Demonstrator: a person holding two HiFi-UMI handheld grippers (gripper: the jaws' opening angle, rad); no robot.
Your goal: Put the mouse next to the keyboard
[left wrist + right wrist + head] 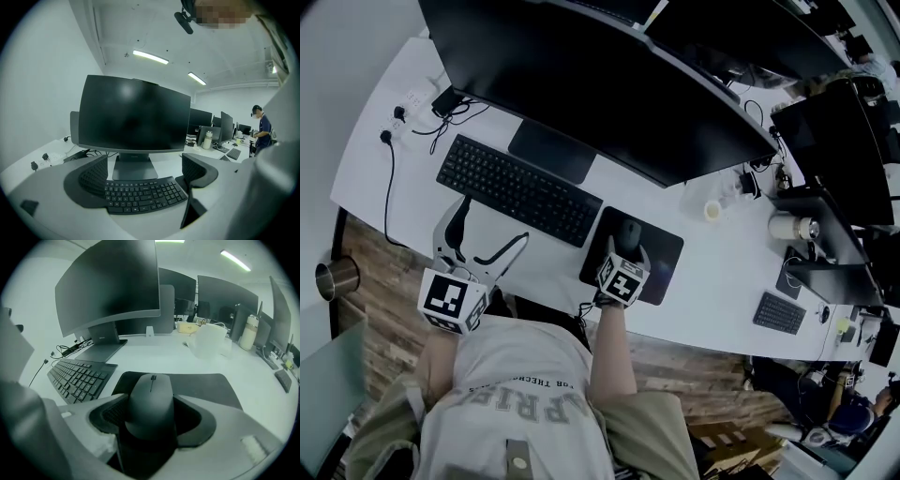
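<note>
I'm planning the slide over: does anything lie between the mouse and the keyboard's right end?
Nothing visible does. The black computer mouse sits between the right hand-held gripper's jaws over the black mouse pad; only bare pad and a narrow strip of white desk separate it from the black keyboard.

Cool white light falls from long ceiling strips [150, 57], so the pale worktop [722, 281] is evenly lit with only faint, soft shadows, while the monitor [133, 115] stays black with a dull sheen. Every view looks dim and greyish and bends strongly toward dark rounded corners. The mouse [151, 408], close to the lens, goes slightly soft.
</note>
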